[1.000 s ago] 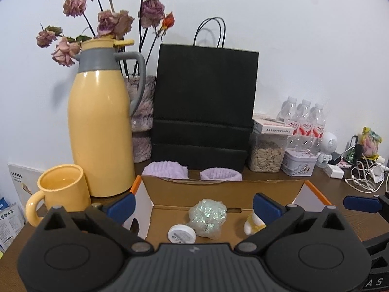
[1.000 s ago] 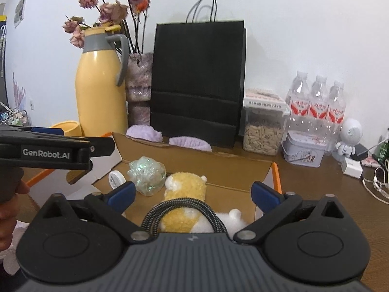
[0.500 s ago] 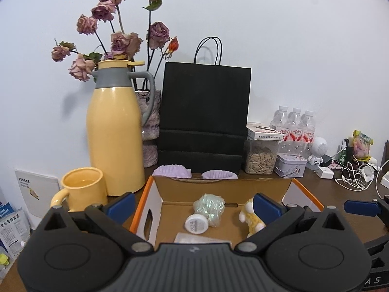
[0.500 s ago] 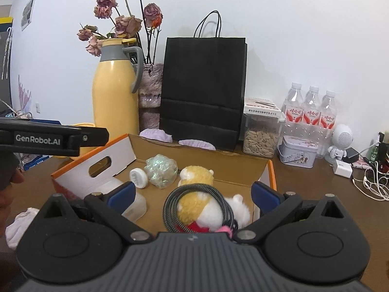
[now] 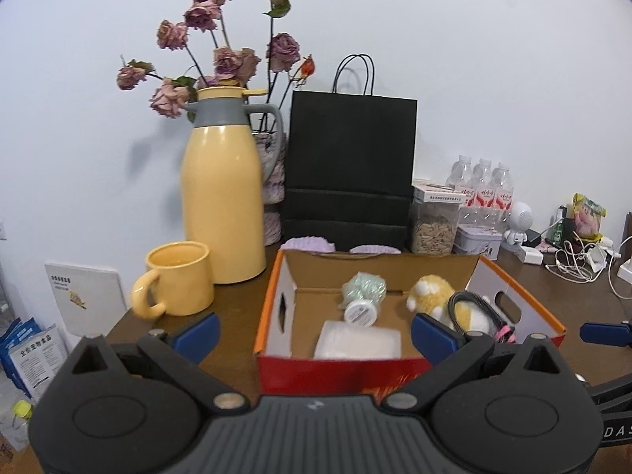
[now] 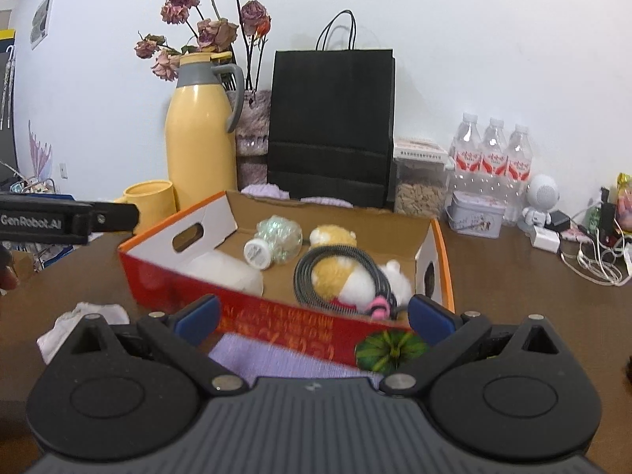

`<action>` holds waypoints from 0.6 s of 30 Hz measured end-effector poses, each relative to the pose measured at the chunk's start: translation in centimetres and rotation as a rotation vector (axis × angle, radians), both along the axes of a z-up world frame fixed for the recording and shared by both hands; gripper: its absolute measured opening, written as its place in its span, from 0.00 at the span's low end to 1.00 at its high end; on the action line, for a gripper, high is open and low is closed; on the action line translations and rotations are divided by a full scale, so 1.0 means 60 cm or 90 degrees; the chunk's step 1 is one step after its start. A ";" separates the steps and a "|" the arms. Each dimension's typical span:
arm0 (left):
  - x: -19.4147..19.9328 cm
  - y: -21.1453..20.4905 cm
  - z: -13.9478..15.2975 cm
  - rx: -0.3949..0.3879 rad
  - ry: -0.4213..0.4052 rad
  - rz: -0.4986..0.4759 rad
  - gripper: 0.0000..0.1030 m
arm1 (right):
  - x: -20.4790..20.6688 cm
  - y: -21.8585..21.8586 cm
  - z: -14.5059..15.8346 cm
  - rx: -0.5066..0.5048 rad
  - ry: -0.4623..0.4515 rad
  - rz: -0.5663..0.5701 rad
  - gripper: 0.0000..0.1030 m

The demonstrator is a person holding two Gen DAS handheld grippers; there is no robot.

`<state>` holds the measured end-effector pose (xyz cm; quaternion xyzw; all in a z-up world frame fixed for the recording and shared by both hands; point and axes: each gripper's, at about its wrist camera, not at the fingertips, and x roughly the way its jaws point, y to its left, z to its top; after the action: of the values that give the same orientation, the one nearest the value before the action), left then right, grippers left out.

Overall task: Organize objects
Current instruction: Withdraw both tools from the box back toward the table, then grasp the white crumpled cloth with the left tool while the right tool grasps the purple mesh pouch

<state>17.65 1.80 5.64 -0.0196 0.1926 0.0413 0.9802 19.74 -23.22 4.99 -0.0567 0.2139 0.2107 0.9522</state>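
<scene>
1. Left wrist view: the left gripper [image 5: 314, 335] hangs above the near edge of a brown table [image 5: 237, 300], its blue-padded fingers [image 5: 195, 333] spread wide with nothing between them.
2. Just ahead sits an open cardboard box [image 5: 335, 371] with a red front wall and orange-edged flaps. Inside it lie a white soft packet [image 5: 357, 341] near the front, a small iridescent bottle with a white cap [image 5: 363, 296] behind it, and at the right a yellow-and-white plush toy [image 5: 432, 296] with a coiled black cable [image 5: 472, 310] looped over it.
3. Left of the box stand a yellow mug [image 5: 177, 278] and a tall yellow thermos jug [image 5: 223, 197]; dried roses [image 5: 221, 59] rise behind the jug. A black paper bag [image 5: 349, 166] stands against the wall behind the box, with a jar of seeds [image 5: 432, 229], water bottles [image 5: 484, 189] and a small tin [image 5: 476, 239] to its right.
4. The tip of the right gripper [image 5: 604, 333] shows at the far right edge.
5. Right wrist view: the right gripper [image 6: 312, 318] is also held with fingers [image 6: 430, 318] wide apart and empty, in front of the box [image 6: 432, 264] — near its front wall.
6. Under it, on the table [image 6: 533, 316], lie a lilac cloth [image 6: 284, 363] and a green striped ball-like thing [image 6: 391, 349], both just before the box front; a white cloth [image 6: 85, 328] lies to the left.
7. The left gripper [image 6: 118, 217] reaches in from the left edge, level with the mug [image 6: 148, 199].
</scene>
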 end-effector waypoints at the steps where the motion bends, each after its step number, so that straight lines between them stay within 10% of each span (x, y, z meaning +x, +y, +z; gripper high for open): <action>1: -0.007 0.004 -0.002 0.001 0.001 0.002 1.00 | -0.006 -0.001 -0.004 -0.001 0.003 -0.001 1.00; 18: -0.083 0.069 -0.056 0.022 0.065 0.023 1.00 | -0.073 -0.006 -0.053 -0.019 0.051 -0.005 1.00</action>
<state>12.65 5.92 2.27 -0.0039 0.2414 0.0636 0.9683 15.34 -23.55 1.82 -0.0617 0.2556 0.2057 0.9426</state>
